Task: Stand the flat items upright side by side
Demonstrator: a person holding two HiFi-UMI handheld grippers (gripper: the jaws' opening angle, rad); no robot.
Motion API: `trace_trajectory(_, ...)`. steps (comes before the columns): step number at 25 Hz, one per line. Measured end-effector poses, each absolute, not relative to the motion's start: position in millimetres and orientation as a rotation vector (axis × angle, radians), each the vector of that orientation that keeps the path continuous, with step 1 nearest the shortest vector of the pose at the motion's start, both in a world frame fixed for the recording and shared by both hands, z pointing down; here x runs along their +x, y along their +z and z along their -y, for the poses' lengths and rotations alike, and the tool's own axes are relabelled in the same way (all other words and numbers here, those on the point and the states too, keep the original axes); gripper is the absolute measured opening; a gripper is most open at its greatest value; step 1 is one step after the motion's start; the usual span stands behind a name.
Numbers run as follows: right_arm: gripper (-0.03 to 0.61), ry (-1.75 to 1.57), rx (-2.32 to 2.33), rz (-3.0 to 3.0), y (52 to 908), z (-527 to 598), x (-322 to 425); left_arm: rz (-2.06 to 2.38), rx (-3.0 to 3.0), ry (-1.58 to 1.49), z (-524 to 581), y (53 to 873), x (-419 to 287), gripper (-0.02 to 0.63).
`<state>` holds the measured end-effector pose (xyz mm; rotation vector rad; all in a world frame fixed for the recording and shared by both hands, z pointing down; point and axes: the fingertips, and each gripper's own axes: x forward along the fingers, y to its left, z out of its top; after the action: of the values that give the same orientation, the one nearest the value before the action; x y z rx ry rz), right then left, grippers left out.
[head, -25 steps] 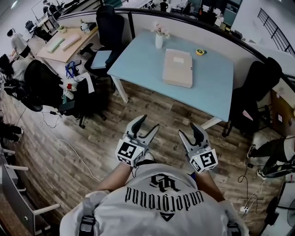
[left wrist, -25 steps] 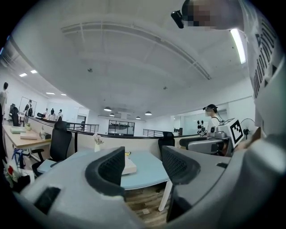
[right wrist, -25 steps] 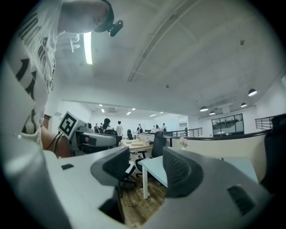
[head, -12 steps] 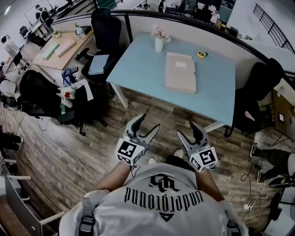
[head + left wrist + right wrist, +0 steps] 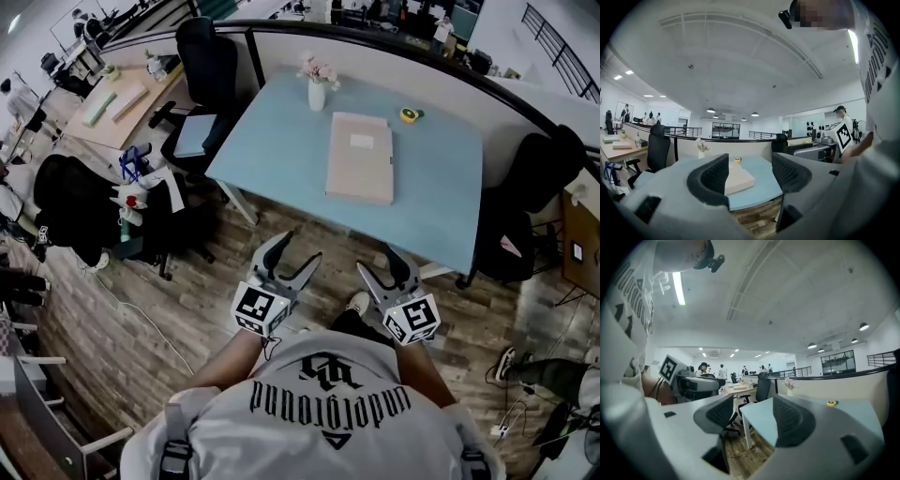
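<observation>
Two-handed approach: held left hand-held gripper and right hand-held gripper empty, jaws just opened wide, short of counter, ready for flat beige stack.

Bright, even light falls from ceiling lamps above the fingers of the left gripper; shadows are soft. Fisheye corners go black; the close fingers blur.

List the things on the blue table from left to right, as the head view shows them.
vase of flowers → flat beige stack → yellow tape measure
</observation>
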<state>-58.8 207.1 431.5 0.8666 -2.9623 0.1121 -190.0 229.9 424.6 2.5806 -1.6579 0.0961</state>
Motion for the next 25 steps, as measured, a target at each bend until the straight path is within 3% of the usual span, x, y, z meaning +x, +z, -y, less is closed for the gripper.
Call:
trace_trajectory(15, 0.267, 0.183, 0.870, 2.904, 448.2, -42.1, 26.4, 1.612, 2.566, 0.124, -58.0, 437.5, -106.6, 0.301)
trace_trajectory(25, 0.267, 0.290, 0.894, 2.847, 470.8, 17.4, 29.1, 1.590, 2.517, 0.172, 2.7, 458.4, -115.3, 0.307)
